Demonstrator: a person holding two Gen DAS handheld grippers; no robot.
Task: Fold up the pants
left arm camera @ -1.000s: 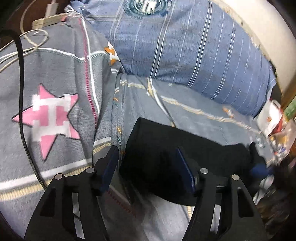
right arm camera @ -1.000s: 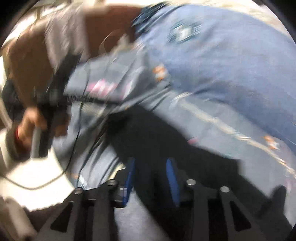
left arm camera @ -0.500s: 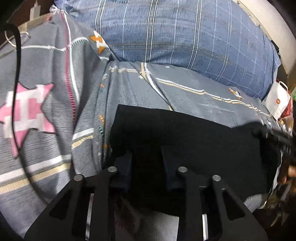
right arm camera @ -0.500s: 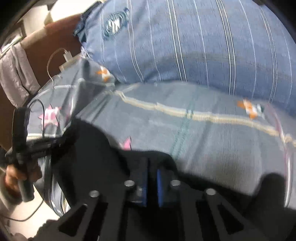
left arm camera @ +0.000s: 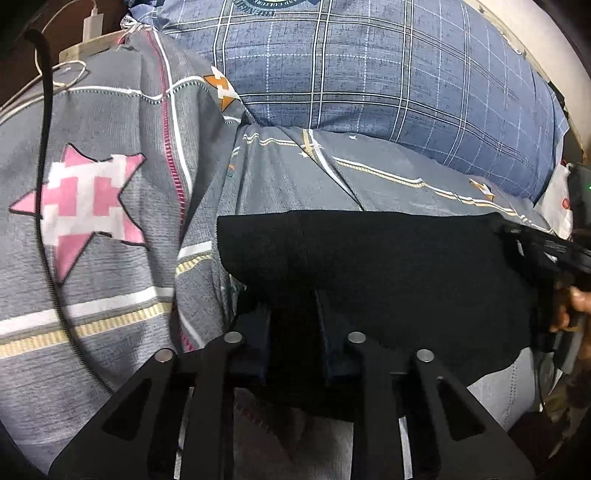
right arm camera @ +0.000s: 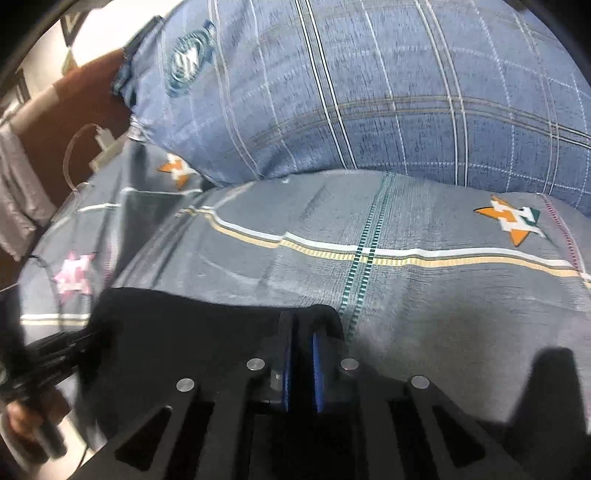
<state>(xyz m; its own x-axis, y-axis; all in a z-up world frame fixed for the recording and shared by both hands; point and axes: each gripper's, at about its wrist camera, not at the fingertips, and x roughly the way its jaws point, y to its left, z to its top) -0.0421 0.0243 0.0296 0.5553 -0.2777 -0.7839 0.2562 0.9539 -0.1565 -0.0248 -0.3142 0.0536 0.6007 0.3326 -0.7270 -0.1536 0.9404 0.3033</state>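
The black pants [left arm camera: 388, 269] lie stretched across the grey patterned bedsheet [left arm camera: 110, 258]. My left gripper [left arm camera: 293, 314] is shut on the pants' near edge at their left end. My right gripper [right arm camera: 303, 332] is shut on the pants [right arm camera: 184, 325] at their right corner. The right gripper also shows at the right edge of the left wrist view [left arm camera: 546, 251]. The left gripper shows at the lower left of the right wrist view [right arm camera: 48, 354]. The cloth hangs taut between the two grippers.
A big blue plaid pillow [left arm camera: 369, 74] lies behind the pants. A white charger and cable [left arm camera: 88, 29] sit at the far left by the brown headboard [right arm camera: 81, 110]. A black cable [left arm camera: 44, 147] crosses the sheet on the left. A white bag [left arm camera: 557, 199] is at the right.
Both grippers have closed on the pants and pulled them out flat and wide. The right gripper has swung from the middle to the right corner.
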